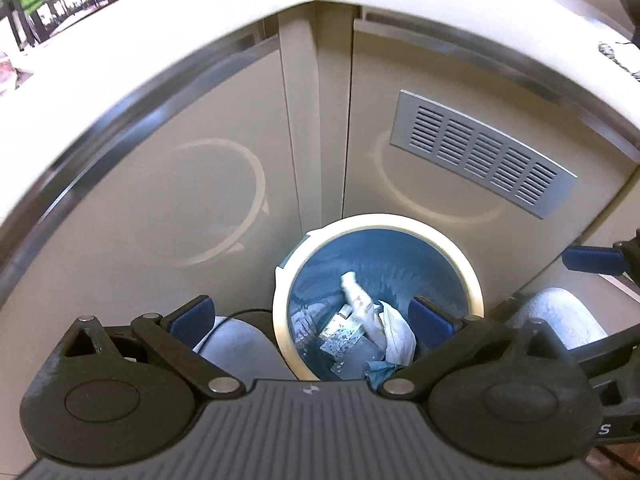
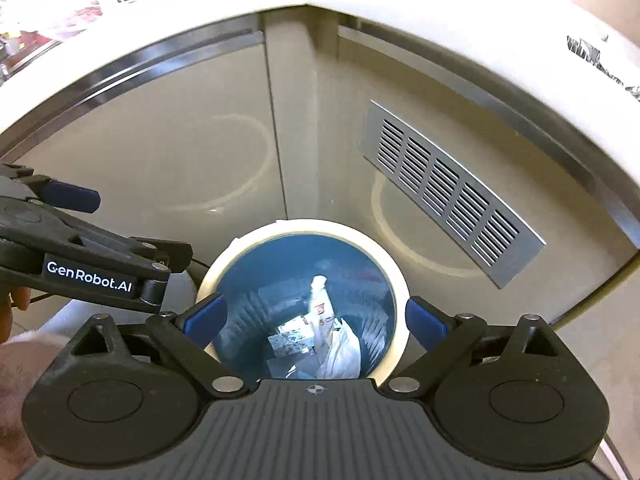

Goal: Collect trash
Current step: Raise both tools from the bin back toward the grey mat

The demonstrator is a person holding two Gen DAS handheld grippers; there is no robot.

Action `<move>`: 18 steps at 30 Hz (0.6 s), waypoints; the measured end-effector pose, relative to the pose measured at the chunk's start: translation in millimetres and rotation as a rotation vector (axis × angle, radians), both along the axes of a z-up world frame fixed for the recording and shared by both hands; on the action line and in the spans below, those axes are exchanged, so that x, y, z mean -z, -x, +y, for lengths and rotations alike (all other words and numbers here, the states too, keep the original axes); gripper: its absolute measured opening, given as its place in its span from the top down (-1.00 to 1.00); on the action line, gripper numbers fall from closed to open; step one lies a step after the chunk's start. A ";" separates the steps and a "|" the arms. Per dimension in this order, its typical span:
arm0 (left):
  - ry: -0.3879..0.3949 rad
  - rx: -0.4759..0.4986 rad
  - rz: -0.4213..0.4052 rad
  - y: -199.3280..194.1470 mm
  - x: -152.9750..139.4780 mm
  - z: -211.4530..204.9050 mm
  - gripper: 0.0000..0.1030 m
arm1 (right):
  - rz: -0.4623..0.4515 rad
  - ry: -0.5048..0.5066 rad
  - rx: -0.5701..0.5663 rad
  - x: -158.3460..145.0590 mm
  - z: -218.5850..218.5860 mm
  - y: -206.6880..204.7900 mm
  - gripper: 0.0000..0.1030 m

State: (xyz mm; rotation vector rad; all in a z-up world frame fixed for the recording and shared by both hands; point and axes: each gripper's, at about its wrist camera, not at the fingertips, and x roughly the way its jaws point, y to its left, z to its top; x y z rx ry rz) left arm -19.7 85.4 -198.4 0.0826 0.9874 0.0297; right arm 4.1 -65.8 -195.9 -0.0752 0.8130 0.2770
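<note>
Both grippers are held above a round trash bin (image 1: 378, 224) with a cream rim and blue liner, standing on the floor in the inner corner of beige cabinet fronts (image 1: 168, 208). The left gripper (image 1: 316, 320) is seen with its blue-padded fingers (image 1: 192, 316) spread wide, nothing between them; the bin opening sits between and just past the fingertips, offset toward the right finger. The right gripper (image 2: 316, 318) is likewise spread wide and empty, its blue pads (image 2: 206, 316) straddling the bin (image 2: 304, 226) almost centred. Trash is seen at the bin bottom: a small pale bottle (image 1: 358, 300) lying tilted, a crumpled white tissue (image 1: 398, 332) beside it, and a printed wrapper or card (image 1: 340, 332) under them; finer detail cannot be resolved. In the right wrist view the same bottle (image 2: 320, 308) and tissue (image 2: 342, 350) are visible. A grey louvred vent grille (image 1: 484, 152) is mounted on the right-hand cabinet door. A white countertop (image 1: 160, 40) runs above the doors, with blurred items at its far edge. The left gripper's body, marked GenRobot.AI, is seen at the left in the right wrist view, with part of a hand (image 2: 12, 312) below it.
</note>
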 end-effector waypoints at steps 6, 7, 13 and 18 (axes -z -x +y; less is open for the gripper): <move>-0.026 0.031 -0.057 14.3 -13.9 -8.7 -0.99 | -0.040 -0.007 0.012 -9.9 -3.6 13.9 -0.92; -0.034 0.036 -0.067 15.5 -15.6 -10.9 -0.99 | -0.046 -0.007 0.018 -11.4 -3.3 17.1 -0.93; -0.048 0.064 -0.101 22.7 -25.5 -18.2 -0.99 | -0.062 -0.019 0.046 -15.0 -10.5 23.9 -0.95; -0.057 0.064 -0.107 23.6 -28.7 -18.0 -0.99 | -0.068 -0.024 0.046 -17.0 -12.0 28.1 -0.95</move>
